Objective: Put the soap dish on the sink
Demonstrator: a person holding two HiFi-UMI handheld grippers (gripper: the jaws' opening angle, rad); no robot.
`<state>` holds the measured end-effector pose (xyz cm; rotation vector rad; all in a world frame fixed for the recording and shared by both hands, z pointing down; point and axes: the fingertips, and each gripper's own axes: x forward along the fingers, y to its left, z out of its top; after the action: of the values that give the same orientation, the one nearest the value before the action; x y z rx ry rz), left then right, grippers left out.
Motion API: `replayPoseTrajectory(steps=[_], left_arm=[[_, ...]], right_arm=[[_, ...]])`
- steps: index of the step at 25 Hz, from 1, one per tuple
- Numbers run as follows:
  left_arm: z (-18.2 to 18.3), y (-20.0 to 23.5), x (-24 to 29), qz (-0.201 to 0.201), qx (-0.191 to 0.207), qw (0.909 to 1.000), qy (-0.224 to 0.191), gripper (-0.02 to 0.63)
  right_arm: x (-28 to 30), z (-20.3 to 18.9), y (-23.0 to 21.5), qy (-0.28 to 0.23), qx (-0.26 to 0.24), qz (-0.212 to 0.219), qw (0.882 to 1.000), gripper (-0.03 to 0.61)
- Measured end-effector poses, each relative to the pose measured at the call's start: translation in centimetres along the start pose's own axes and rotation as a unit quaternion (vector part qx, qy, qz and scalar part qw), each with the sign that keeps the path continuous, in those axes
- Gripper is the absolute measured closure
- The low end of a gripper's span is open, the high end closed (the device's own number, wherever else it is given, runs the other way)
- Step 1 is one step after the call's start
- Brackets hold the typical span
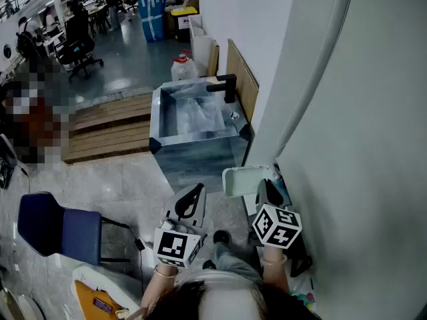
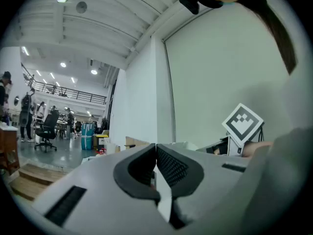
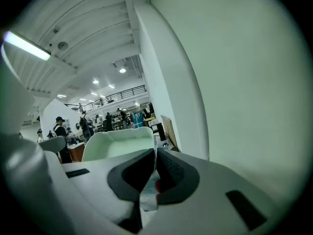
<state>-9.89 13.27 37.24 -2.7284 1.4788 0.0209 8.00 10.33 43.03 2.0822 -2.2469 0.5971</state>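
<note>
Right claw closed, pinching soap dish

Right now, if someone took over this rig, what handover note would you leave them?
Left gripper: shut, empty, beside the right one.
Right gripper: shut on the rim of the soap dish, held in the air short of the sink.
Done: dish is in hand.
Left: carry it forward, probably set it on the sink's rim near the black faucet, then open.
</note>
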Motion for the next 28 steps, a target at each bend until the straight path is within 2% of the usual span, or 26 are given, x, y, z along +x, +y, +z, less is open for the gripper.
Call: replayPoseTrajectory(steps=[10,28], left_arm=[[-0.3,1.8,3.6,-0.002,-0.004,1.0,0.008,0.604],[-0.8,5.3,11.5,0.018,0.005,0.9997,0.014,0.604]], right_arm=[[4.0,0.8,0.1,0.012,-0.014,0.0,1.0,0.543],[13.0,2.8,-1.2,0.03,-0.021,0.023,0.999,0.543]])
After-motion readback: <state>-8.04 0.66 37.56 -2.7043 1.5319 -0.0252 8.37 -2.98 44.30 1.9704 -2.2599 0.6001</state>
